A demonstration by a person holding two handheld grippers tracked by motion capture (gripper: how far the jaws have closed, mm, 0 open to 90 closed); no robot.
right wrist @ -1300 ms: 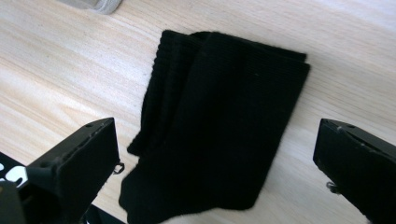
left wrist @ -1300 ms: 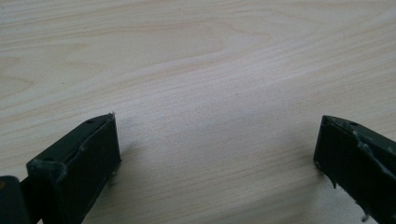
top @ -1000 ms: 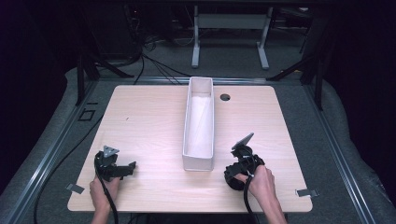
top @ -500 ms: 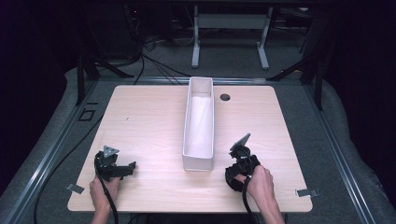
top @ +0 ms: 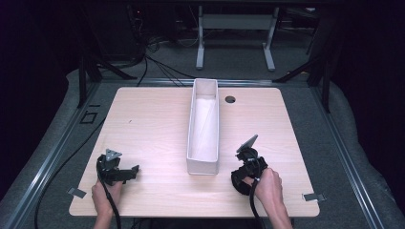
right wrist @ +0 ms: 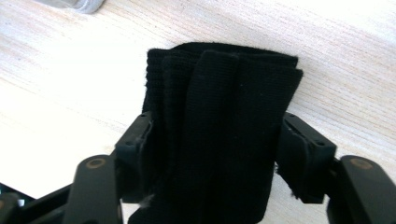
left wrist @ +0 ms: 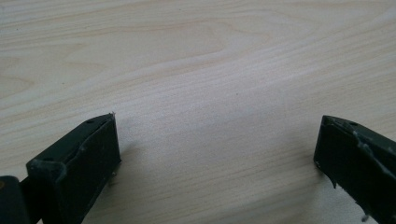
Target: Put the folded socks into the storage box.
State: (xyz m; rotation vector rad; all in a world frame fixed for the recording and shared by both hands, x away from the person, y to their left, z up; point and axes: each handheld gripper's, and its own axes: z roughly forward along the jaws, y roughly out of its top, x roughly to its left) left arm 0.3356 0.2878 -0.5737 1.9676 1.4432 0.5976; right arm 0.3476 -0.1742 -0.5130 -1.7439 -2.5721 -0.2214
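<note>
The pale wooden table shows fine light grain. The long narrow box is white. The folded ribbed knit cloth is plain black.

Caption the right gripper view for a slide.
Right gripper clamps a folded black knit cloth between its two black jaws above the pale wooden table.

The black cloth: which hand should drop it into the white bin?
Right. The right gripper already clamps the black cloth beside the white bin; the left gripper is open over bare table.
</note>
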